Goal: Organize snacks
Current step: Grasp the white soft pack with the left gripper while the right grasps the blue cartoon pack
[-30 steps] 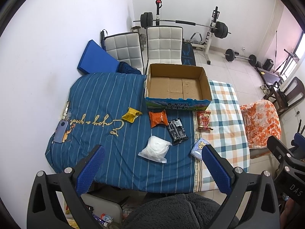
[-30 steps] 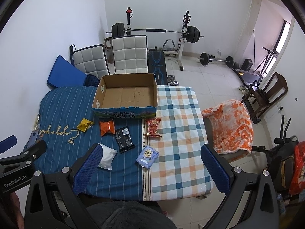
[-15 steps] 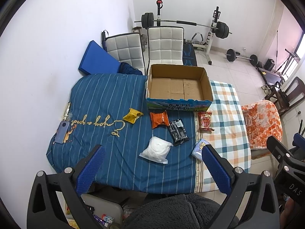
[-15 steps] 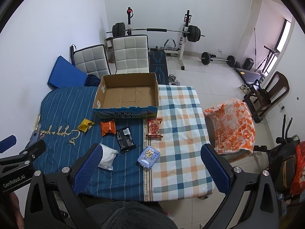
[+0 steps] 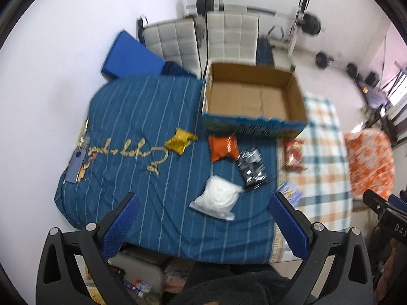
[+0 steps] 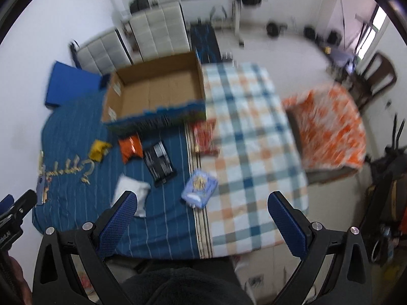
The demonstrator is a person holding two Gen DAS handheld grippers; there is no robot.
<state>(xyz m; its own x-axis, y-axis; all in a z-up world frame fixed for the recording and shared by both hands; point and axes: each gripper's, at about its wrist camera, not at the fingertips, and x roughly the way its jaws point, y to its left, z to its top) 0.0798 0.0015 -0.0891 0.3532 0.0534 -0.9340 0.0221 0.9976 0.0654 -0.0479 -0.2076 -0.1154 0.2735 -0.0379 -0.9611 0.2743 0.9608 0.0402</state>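
Note:
An empty cardboard box [image 5: 254, 99] [image 6: 155, 94] stands at the far side of the covered table. In front of it lie several snack packs: a yellow one [image 5: 180, 141] [image 6: 99, 150], an orange one [image 5: 223, 147] [image 6: 131, 147], a black one [image 5: 252, 169] [image 6: 159, 164], a red one [image 5: 293, 153] [image 6: 204, 138], a white bag [image 5: 218, 199] [image 6: 132, 192] and a light blue pack [image 5: 290, 193] [image 6: 199, 188]. My left gripper [image 5: 203, 223] hangs open above the near edge, short of the white bag. My right gripper [image 6: 203, 216] is open too, just short of the light blue pack. Nothing sits between either pair of fingers.
A phone [image 5: 76, 162] lies at the table's left edge. Two white chairs [image 5: 203, 43] and a blue mat [image 5: 132, 56] stand behind the table, with gym weights [image 5: 307, 23] beyond. An orange-patterned blanket [image 6: 328, 129] covers a seat on the right.
Both grippers have moved forward and down toward the table, so the snacks and box look larger. The right view has tilted. Both views are blurred by motion. Nothing has been taken hold of.

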